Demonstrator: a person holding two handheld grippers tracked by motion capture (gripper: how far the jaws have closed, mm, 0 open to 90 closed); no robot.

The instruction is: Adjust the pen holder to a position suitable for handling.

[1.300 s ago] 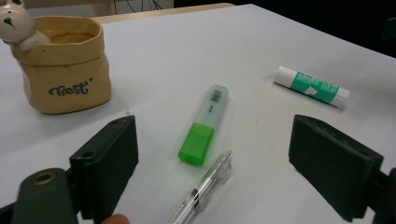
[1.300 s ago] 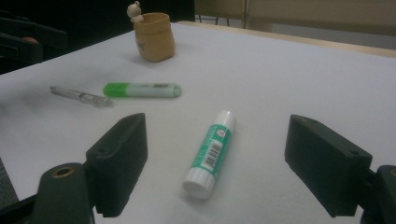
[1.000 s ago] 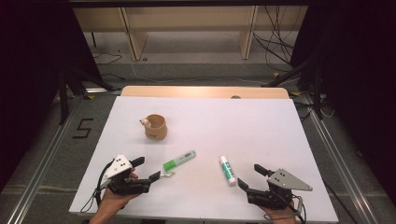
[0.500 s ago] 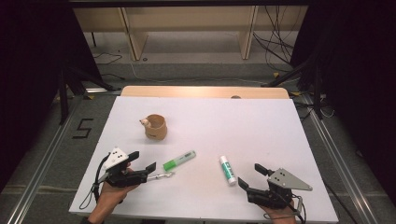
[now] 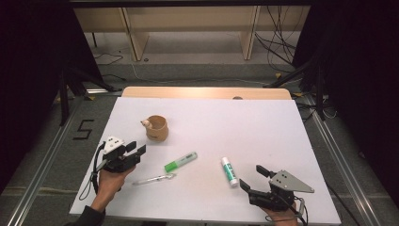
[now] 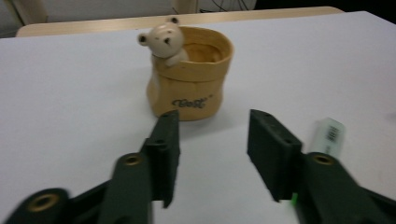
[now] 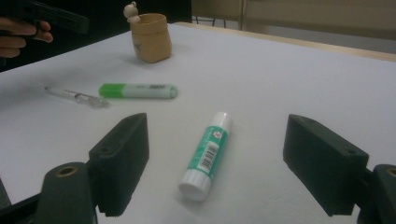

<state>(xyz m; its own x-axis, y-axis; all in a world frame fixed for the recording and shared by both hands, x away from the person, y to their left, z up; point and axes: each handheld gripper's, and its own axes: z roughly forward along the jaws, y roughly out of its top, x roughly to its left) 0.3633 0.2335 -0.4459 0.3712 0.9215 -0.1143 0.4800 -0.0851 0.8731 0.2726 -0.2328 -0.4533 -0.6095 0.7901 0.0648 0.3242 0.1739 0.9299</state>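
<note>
Even overhead light on a bright white table (image 5: pixel 263 127), dark surroundings (close views soft, slightly blurred).

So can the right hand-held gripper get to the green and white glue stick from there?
Probably yes. The right hand-held gripper stands open with the green and white glue stick lying on the white table just ahead, between the lines of its jaws. Nothing sits between them, so the way looks free.

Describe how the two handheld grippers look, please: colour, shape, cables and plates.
Both are black, with two flat rectangular jaws. The left gripper carries a pale grey plate with dark dots and trails a black cable. The right gripper carries a grey three-cornered plate. A dark sleeve covers the left forearm.
</note>
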